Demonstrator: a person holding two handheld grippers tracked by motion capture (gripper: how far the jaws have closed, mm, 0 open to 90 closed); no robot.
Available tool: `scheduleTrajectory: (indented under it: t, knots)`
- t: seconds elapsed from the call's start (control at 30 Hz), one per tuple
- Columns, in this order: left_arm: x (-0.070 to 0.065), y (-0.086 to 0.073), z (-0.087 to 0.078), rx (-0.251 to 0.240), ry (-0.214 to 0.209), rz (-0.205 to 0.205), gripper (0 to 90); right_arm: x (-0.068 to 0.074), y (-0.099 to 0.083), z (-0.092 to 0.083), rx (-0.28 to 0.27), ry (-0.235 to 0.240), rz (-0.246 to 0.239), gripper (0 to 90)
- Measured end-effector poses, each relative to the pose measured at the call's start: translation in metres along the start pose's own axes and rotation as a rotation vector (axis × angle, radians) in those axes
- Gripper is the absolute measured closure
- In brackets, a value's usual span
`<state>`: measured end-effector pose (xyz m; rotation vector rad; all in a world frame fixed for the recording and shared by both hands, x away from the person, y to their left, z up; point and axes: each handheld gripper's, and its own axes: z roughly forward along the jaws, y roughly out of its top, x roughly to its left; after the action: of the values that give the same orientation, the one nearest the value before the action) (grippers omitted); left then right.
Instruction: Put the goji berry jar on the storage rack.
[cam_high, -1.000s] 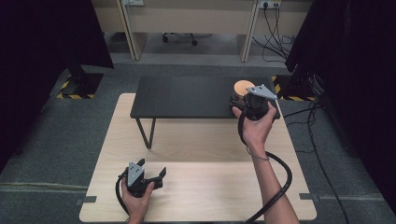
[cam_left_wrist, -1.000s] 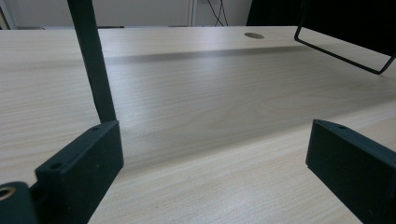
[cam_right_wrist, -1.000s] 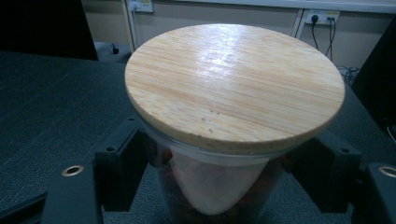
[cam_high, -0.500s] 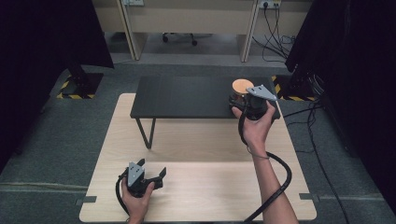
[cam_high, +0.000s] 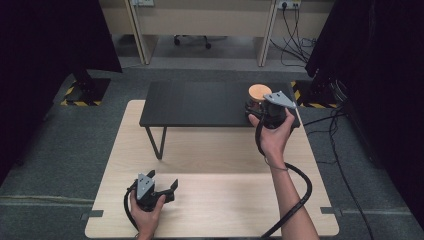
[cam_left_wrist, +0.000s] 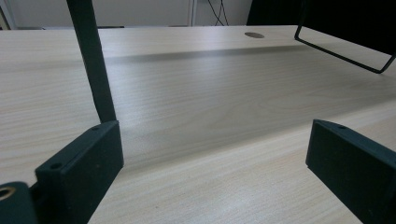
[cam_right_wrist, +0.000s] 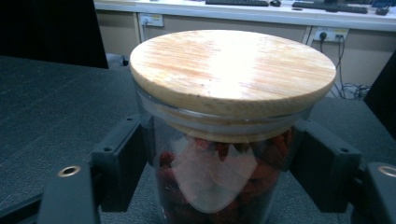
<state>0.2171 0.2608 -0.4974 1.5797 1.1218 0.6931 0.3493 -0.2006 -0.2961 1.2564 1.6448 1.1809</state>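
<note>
A glass jar (cam_right_wrist: 219, 177) with a round wooden lid (cam_right_wrist: 232, 70) and red bits inside stands on the right end of the small black counter (cam_high: 200, 102). The right tongs (cam_right_wrist: 219, 163) squeeze its sides. The left tongs (cam_left_wrist: 215, 158) sit spread wide on the big wooden counter (cam_high: 215, 200), gripping nothing.

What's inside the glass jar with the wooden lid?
Through the glass jar you can see dark red pieces, maybe dried fruit. The wooden lid covers the top, and glare hides some.
</note>
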Motion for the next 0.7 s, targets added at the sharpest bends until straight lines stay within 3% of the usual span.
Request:
scheduleTrajectory:
  t: [0.1, 0.2, 0.4, 0.7]
  knots:
    - [0.000, 0.000, 0.000, 0.000, 0.000, 0.001, 3.2, 0.001, -0.002, -0.002, -0.003, 0.006, 0.001, 6.3]
    - [0.000, 0.000, 0.000, 0.001, 0.000, 0.001, 3.2, 0.003, -0.005, -0.008, -0.025, 0.003, -0.003, 0.2]
    - [0.000, 0.000, 0.000, 0.000, 0.001, 0.002, 3.2, -0.006, -0.012, -0.030, -0.079, 0.045, 0.027, 0.3]
    - [-0.001, 0.000, 0.000, 0.000, 0.003, 0.004, 3.2, -0.011, -0.021, -0.054, -0.103, 0.066, 0.013, 0.3]
